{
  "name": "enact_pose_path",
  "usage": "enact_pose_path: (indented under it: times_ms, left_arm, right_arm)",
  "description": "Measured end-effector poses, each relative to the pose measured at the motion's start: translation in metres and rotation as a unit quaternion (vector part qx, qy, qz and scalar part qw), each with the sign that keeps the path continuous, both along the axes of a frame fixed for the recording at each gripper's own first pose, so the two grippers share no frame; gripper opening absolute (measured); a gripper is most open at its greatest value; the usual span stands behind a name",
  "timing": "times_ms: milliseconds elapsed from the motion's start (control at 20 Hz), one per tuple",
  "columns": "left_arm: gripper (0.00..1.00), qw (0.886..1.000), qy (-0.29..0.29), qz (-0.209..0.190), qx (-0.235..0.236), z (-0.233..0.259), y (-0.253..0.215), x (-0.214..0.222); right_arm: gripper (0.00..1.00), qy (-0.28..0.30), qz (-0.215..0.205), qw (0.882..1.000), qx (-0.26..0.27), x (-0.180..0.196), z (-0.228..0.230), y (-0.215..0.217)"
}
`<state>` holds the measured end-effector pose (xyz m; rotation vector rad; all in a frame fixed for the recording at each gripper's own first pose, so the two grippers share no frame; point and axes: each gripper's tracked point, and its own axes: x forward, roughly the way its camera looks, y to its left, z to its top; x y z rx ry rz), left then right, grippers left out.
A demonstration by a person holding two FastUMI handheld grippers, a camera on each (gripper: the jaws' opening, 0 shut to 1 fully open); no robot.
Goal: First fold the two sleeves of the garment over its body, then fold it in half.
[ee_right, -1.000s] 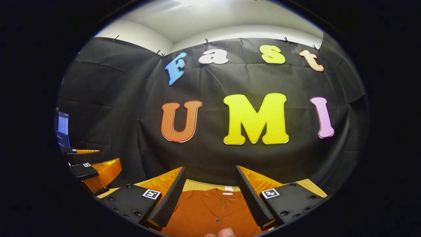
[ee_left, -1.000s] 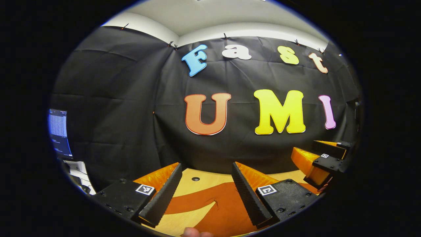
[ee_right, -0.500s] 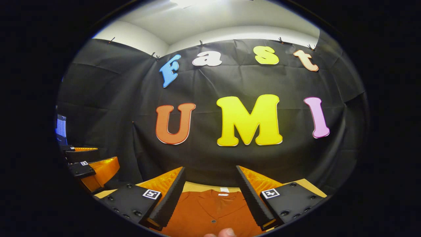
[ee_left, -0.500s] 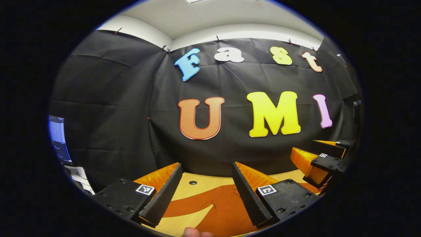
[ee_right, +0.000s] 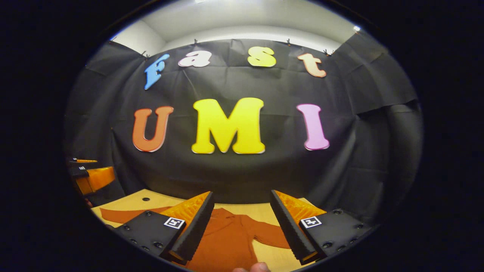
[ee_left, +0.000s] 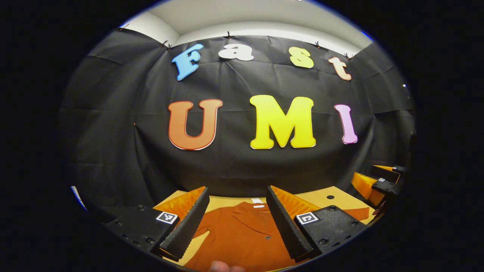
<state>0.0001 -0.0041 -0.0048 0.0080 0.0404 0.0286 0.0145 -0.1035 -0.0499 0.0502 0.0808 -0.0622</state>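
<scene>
An orange-brown button shirt (ee_left: 242, 234) lies flat on the wooden table (ee_left: 325, 200), collar toward the wall. In the left gripper view my left gripper (ee_left: 237, 189) hovers open above the shirt's chest with nothing between its fingers. One sleeve (ee_left: 359, 213) reaches right, toward my right gripper (ee_left: 378, 181). In the right gripper view the shirt (ee_right: 227, 238) shows with both sleeves spread, one to the left (ee_right: 124, 215) and one to the right (ee_right: 272, 236). My right gripper (ee_right: 241, 193) hangs open over it, and my left gripper (ee_right: 90, 177) sits at the far left.
Black cloth walls close off the back and sides of the table. A small round hole (ee_left: 330, 197) marks the tabletop near the far edge, also seen as the hole (ee_right: 145, 198) in the right gripper view. A fingertip (ee_right: 253, 267) pokes in at the bottom edge.
Both views have swung to the right, so the wall slid left. The shirt's body now lies under my left gripper instead of a sleeve, and the right view takes in both sleeves. Both grippers stay open.
</scene>
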Motion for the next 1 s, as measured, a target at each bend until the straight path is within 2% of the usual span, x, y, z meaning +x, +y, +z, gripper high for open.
enact_pose_path:
  times_ms: [250,550,800,900,1000]
  left_arm:
    - [0.98,0.999,0.021,-0.023,0.018,-0.011,-0.029,0.011]
    - [0.98,0.997,0.053,-0.046,0.036,-0.026,-0.062,0.016]
    - [0.99,0.996,0.076,-0.027,0.045,-0.031,-0.07,0.013]
    - [1.0,0.995,0.087,-0.008,0.041,-0.034,-0.066,0.009]
    - [1.0,0.995,0.097,0.009,0.036,-0.039,-0.064,0.005]
  right_arm:
    - [0.95,0.056,-0.108,0.992,0.015,-0.001,-0.061,-0.124]
    - [0.95,0.147,-0.197,0.968,0.054,-0.002,-0.157,-0.231]
    - [0.94,0.235,-0.228,0.943,0.063,-0.002,-0.254,-0.271]
    - [0.94,0.26,-0.232,0.934,0.08,0.0,-0.276,-0.274]
    - [0.94,0.278,-0.235,0.929,0.075,0.004,-0.294,-0.275]
